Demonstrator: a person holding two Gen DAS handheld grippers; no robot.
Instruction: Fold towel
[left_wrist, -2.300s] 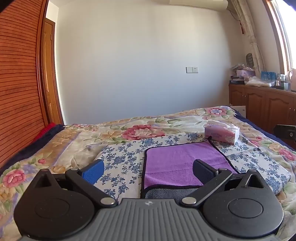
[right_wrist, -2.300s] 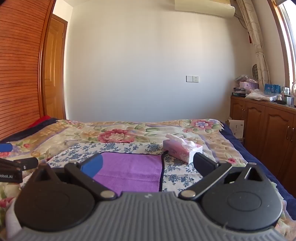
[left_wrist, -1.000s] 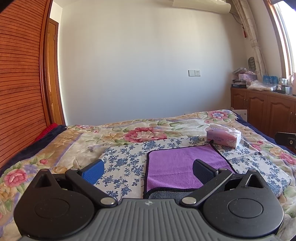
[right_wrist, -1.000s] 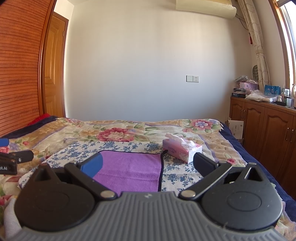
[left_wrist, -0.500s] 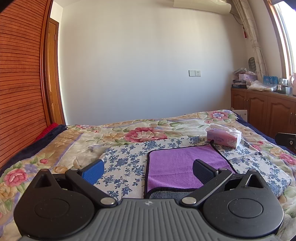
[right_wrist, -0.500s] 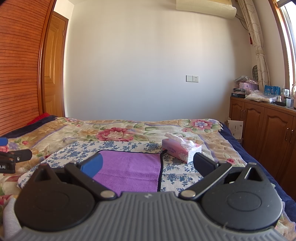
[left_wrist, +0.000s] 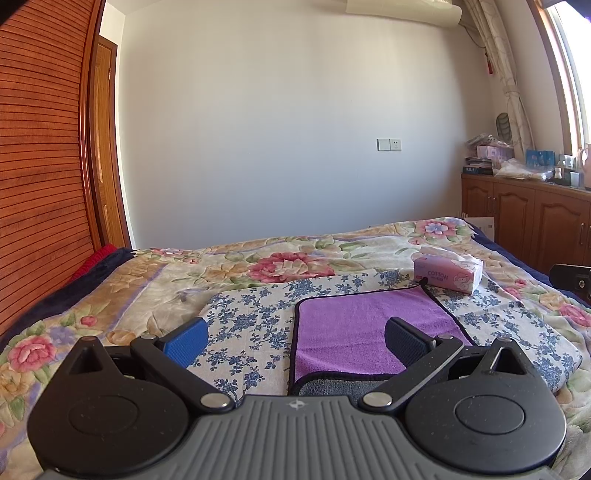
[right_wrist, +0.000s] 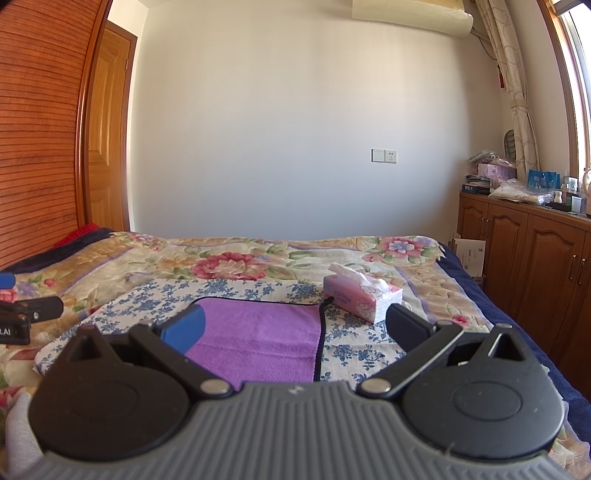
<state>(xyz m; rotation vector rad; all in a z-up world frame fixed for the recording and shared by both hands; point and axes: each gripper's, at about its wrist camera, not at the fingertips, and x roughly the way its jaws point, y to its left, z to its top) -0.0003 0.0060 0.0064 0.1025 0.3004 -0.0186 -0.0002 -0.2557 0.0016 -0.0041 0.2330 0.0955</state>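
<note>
A purple towel is lying flat on the bed, just in front of a tissue box, its near edge showing a grey underside. The left tool and right tool are hovering short of the towel, jaws apart and gripping nothing. No corner is being lifted; judging by this, the folding is not yet finished.
</note>
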